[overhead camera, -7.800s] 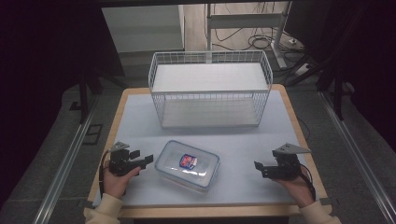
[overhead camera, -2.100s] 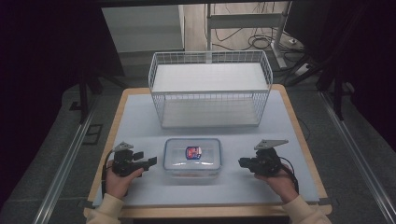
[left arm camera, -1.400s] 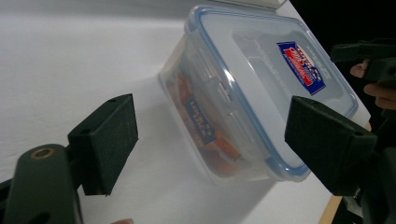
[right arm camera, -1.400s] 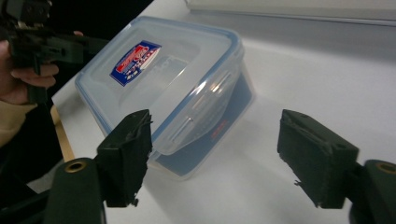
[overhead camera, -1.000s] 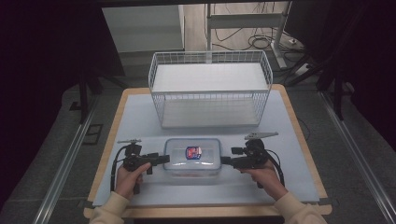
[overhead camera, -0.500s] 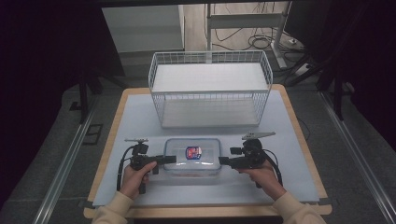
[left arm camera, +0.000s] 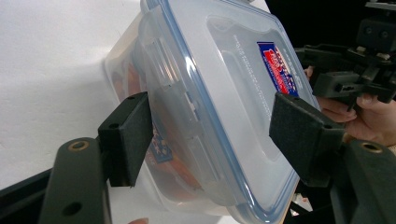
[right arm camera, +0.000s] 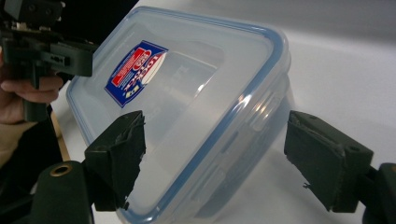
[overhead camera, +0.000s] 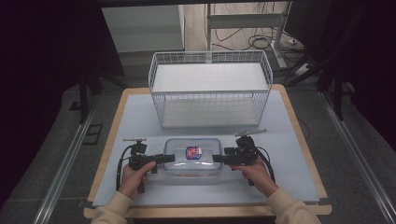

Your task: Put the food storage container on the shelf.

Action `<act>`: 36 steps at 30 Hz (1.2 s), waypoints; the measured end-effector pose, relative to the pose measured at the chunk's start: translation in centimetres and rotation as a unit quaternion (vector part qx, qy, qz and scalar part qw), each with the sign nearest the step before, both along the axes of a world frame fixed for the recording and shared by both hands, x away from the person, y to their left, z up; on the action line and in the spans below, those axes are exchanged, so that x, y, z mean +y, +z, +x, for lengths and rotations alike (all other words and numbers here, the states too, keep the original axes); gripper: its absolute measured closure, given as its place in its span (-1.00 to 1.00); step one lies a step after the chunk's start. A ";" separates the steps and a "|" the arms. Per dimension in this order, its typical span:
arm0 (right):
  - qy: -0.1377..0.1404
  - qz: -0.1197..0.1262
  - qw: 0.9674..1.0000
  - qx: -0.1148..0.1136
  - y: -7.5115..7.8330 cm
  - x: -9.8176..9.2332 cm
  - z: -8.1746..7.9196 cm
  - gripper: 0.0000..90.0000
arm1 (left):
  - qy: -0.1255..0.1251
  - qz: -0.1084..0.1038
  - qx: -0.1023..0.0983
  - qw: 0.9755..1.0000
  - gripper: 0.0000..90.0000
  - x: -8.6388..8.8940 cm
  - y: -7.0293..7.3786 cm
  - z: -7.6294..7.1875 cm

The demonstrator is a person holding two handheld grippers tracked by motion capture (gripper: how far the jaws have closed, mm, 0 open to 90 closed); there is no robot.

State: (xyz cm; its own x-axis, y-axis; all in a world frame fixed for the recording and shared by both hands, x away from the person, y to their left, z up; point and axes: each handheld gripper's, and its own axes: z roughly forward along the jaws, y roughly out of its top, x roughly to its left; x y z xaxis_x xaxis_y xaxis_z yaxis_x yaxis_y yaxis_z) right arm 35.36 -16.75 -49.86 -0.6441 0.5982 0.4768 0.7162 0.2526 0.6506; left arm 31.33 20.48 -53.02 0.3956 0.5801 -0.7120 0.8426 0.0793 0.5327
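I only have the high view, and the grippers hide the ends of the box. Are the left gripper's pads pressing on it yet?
Observer: Not that I can see. In the left gripper view, the left gripper straddles the end of the box. Its jaws have just been closing, but the pads do not look pressed on.
Operator: And the right one?
Observer: The right gripper is open. One pad stands clear of the box's end wall.
Operator: Is the lid clipped down?
Observer: The clip on the left end looks folded down against the wall.
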 end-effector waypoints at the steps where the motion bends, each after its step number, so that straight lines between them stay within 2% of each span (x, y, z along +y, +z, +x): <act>1: -0.001 0.002 1.000 0.004 -0.1 0.0 0.1 -0.54 | 0.001 0.000 0.000 1.000 -0.30 0.0 0.0 0.0; 4: -0.002 0.004 1.000 0.012 -0.3 0.1 0.3 -0.53 | 0.002 0.000 0.001 1.000 -0.29 0.0 0.0 0.0; 13: 0.003 0.025 0.998 0.056 -0.8 0.5 0.7 -0.47 | 0.007 -0.001 0.004 1.000 -0.29 -0.1 0.0 -0.1; 14: 0.002 0.033 0.996 0.078 -1.0 0.3 0.9 -0.46 | 0.007 0.000 0.004 1.000 -0.29 -0.1 0.0 -0.1; 16: 0.002 0.037 0.996 0.079 -1.1 0.2 1.0 -0.46 | 0.008 -0.002 0.004 1.000 -0.29 -0.1 0.0 -0.2; 18: -0.003 0.046 0.994 0.096 -1.2 0.1 1.0 -0.43 | 0.009 -0.002 0.004 1.000 -0.29 -0.1 0.0 -0.2; 22: -0.009 0.057 0.994 0.095 -1.0 -0.5 1.2 -0.23 | 0.009 -0.001 0.003 1.000 -0.29 -0.1 0.0 -0.2; 29: -0.012 0.068 0.992 0.105 -1.2 -0.7 1.3 -0.16 | 0.010 -0.001 -0.001 1.000 -0.28 -0.1 0.0 -0.3; 33: -0.017 0.082 0.990 0.113 -1.2 -1.1 1.3 -0.04 | 0.012 0.003 -0.011 1.000 -0.27 -0.2 0.2 -0.7; 36: -0.016 0.080 0.991 0.109 -1.1 -1.1 1.2 -0.04 | 0.016 0.003 -0.019 1.000 -0.27 -0.2 0.1 -1.0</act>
State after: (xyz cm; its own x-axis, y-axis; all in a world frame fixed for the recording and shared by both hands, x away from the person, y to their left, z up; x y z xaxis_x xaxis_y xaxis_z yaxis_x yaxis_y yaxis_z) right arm 36.54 -17.85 -50.94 -0.4967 0.5214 0.6938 0.8505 0.1333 0.5088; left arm 30.33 20.25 -52.91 0.4041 0.5971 -0.6930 0.8184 0.1025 0.5655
